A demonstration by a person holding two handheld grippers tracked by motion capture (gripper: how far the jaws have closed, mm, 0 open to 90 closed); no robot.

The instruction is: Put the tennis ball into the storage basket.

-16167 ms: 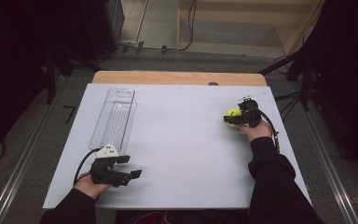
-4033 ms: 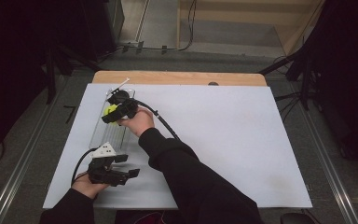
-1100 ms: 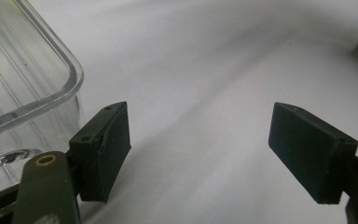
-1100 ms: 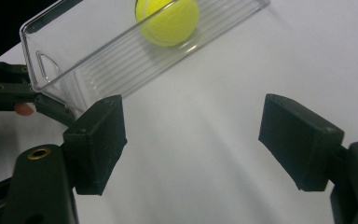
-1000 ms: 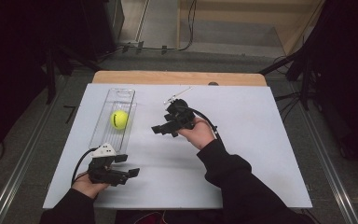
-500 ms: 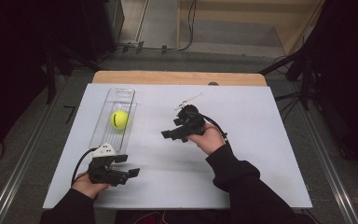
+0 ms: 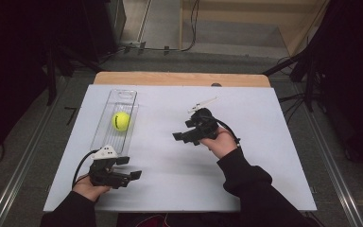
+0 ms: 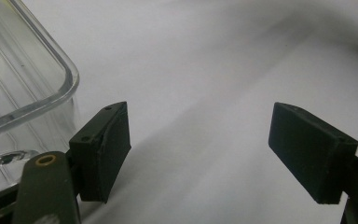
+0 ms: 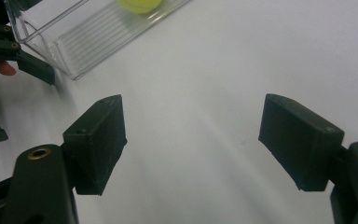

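Ball delivered, my right hand pulling clear.

My left gripper (image 7: pixel 123 174) waits wide open and empty at the near end of the clear plastic tray (image 7: pixel 128 94); my right gripper (image 7: pixel 183 137), jaws apart and empty, has withdrawn right of it. The yellow-green tennis ball (image 7: pixel 120 120) now sits inside.

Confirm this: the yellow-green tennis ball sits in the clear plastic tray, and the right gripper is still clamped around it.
Not quite. The yellow-green tennis ball does sit in the clear plastic tray, but the right gripper holds nothing: the right gripper view shows its jaws apart over bare white table.
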